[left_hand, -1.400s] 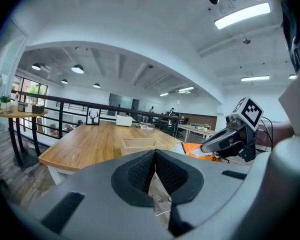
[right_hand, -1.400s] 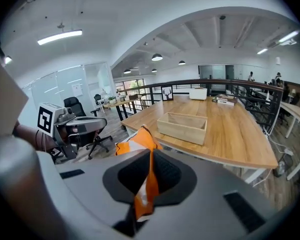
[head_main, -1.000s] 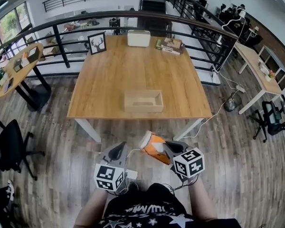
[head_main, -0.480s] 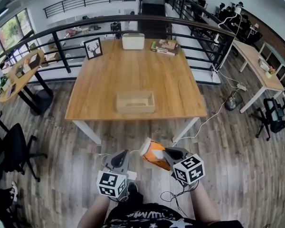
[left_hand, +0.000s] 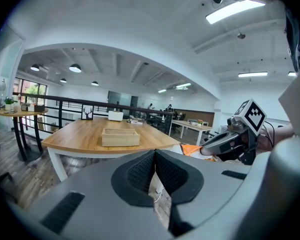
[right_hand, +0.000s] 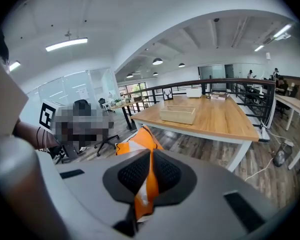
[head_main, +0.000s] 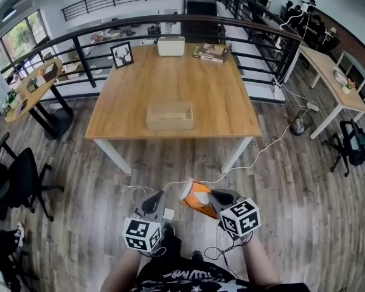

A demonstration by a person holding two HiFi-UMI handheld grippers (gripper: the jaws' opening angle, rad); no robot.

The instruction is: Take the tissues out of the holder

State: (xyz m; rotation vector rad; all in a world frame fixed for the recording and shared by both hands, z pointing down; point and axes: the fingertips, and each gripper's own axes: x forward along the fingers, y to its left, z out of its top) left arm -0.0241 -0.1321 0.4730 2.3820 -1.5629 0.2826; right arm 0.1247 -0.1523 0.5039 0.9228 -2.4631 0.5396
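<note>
The wooden tissue holder [head_main: 170,115] [left_hand: 120,137] [right_hand: 177,114] sits open-topped on the wooden table [head_main: 170,78], well ahead of both grippers. My right gripper [head_main: 202,194] [right_hand: 151,159] is shut on an orange tissue pack [head_main: 196,199] [right_hand: 139,140], held over the floor in front of the table. The pack [left_hand: 190,149] and the right gripper [left_hand: 225,143] also show in the left gripper view. My left gripper [head_main: 152,202] [left_hand: 155,156] is shut with nothing between its pads, just left of the right one.
A white box [head_main: 171,45], a deer picture frame [head_main: 122,55] and books [head_main: 210,52] stand along the table's far edge before a black railing [head_main: 85,62]. A round side table [head_main: 30,87] and an office chair [head_main: 12,181] stand at left. Cables [head_main: 274,142] trail across the floor.
The table and holder have drawn farther away in the head view as the person stepped back. Both grippers keep their pose, and the orange pack stays gripped.
</note>
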